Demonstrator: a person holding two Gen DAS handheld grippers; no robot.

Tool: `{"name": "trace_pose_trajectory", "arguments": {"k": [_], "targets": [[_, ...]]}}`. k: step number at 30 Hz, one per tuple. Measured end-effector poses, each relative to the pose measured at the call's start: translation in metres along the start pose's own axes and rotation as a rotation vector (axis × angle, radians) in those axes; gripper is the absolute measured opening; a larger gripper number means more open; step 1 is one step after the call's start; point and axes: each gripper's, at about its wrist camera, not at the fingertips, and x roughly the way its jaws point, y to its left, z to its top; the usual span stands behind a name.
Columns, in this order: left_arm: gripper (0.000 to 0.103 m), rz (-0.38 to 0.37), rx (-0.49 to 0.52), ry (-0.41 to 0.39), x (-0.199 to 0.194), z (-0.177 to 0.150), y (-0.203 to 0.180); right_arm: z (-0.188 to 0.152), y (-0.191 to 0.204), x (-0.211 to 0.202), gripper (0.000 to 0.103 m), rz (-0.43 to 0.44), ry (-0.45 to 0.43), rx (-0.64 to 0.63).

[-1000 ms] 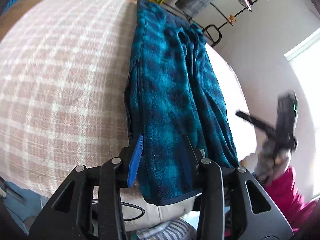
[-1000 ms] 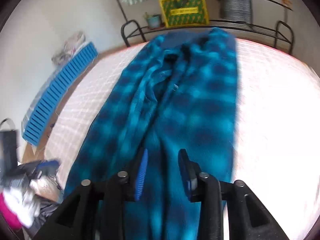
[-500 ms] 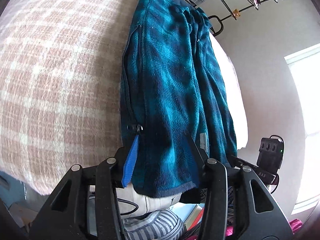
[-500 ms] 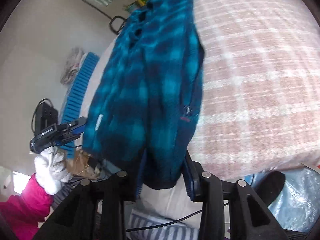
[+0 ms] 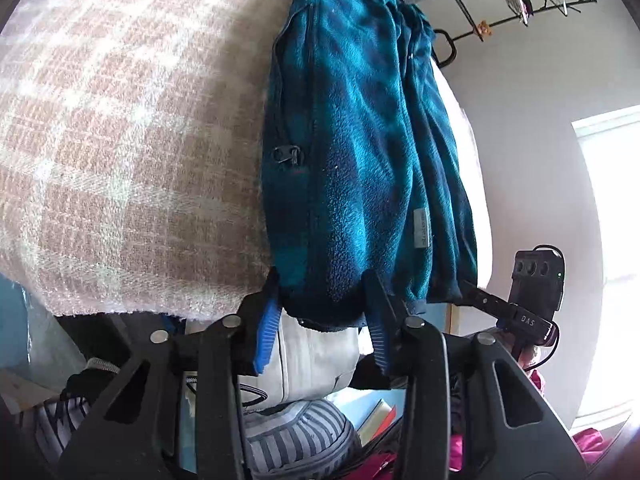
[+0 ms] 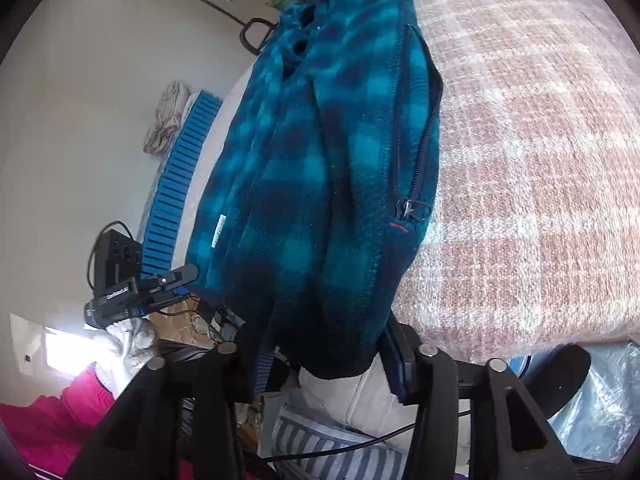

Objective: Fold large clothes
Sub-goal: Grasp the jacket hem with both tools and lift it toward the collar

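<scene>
A teal and navy plaid fleece jacket (image 5: 360, 152) lies lengthwise on the bed, folded narrow, its hem hanging over the near edge. It also shows in the right wrist view (image 6: 320, 184). My left gripper (image 5: 322, 320) is open, its jaws on either side of one hem corner. My right gripper (image 6: 328, 364) is open, its jaws on either side of the other hem corner. The right gripper shows in the left wrist view (image 5: 516, 308); the left gripper shows in the right wrist view (image 6: 136, 292).
The bed has a pink and white checked blanket (image 5: 120, 140). Below its edge are a white bag (image 5: 316, 360) and striped cloth (image 5: 296, 444). A black rack (image 5: 480, 0) stands behind the bed. A blue slatted panel (image 6: 180, 184) lies by the wall.
Both grippers have dropped to the bed's near edge and closed in on the jacket hem. The hem now sits between each pair of open jaws.
</scene>
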Motion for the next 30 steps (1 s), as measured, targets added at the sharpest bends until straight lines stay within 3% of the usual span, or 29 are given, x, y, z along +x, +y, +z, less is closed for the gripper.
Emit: {"name": "trace_pose_trajectory", "arguments": {"k": [3, 5, 12, 18, 24, 30], "targets": [[0.019, -0.032, -0.02, -0.006, -0.005, 0.002, -0.002, 0.002, -0.003, -0.003, 0.024, 0.015, 0.006, 0.028], [0.018, -0.055, -0.025, -0.022, -0.012, 0.003, -0.008, 0.002, -0.003, -0.01, 0.021, 0.032, -0.001, 0.036], [0.016, -0.122, -0.025, -0.059, -0.032, 0.015, -0.037, 0.008, 0.0, -0.035, 0.019, 0.183, -0.068, 0.144], [0.016, -0.155, -0.026, -0.111, -0.047, 0.043, -0.061, 0.029, 0.01, -0.048, 0.018, 0.231, -0.108, 0.191], [0.015, -0.149, -0.024, -0.18, -0.05, 0.092, -0.078, 0.079, 0.03, -0.065, 0.018, 0.215, -0.175, 0.153], [0.015, -0.106, -0.034, -0.25, -0.033, 0.147, -0.084, 0.147, 0.03, -0.052, 0.018, 0.147, -0.219, 0.146]]}}
